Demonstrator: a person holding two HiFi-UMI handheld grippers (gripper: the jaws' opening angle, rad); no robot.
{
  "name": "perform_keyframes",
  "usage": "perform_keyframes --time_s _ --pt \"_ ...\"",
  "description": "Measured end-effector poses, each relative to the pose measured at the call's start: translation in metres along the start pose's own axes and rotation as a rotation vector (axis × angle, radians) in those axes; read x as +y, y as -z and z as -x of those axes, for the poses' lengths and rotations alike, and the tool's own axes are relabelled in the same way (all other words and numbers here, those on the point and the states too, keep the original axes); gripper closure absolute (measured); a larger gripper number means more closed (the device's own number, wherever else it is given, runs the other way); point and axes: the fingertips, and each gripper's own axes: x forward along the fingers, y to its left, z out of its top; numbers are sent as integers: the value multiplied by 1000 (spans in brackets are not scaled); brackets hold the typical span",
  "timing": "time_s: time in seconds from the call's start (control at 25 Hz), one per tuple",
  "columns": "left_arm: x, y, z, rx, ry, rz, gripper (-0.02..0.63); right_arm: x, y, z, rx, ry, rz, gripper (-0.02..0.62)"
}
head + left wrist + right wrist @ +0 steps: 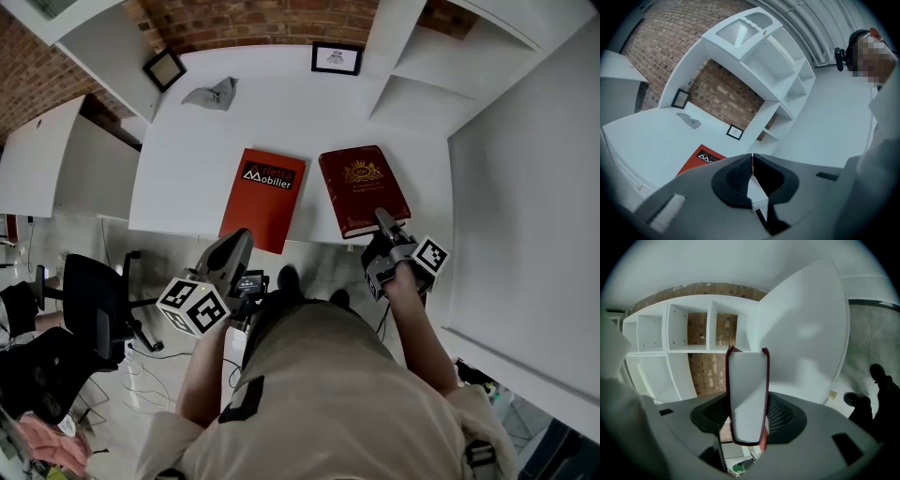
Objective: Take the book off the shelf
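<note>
- At the left, our left hand-held gripper [752,158] has its jaws pressed together with nothing between them. It hovers at the near edge of the white worktop [187,159] and takes no part in the work.
- Just beyond it, an orange book [264,198] lies flat on the worktop, cover up, with its near end at the worktop's front edge.
- To the right of that, and a little apart from it, is the red book [364,190], the one we take to be the task's book. It is cover up over the worktop, and we cannot tell whether it rests on the surface or is held just above it.
- Our right hand-held gripper [383,223] pinches the red book at its near edge. Its own view shows the pale page block and red covers filling the gap between the pads.
- At the far right stands the white shelf [403,70]; every compartment we can see is bare.
- Our judgement: the book is already off the shelf, so the main step is done. What seems left is to settle it flat beside the orange book and let go.
</note>
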Motion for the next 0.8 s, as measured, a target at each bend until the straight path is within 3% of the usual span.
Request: perform_keyframes --time_s 0.24,0.6,0.8 --pt "20 -3 3 7 -10 16 594 -23 1 -8 -60 42 2 383" --pt "49 5 -1 96 11 22 594 -43 21 -22 -36 74 18 382" --pt "61 4 -1 112 25 21 594 -54 37 -23 2 148 45 382"
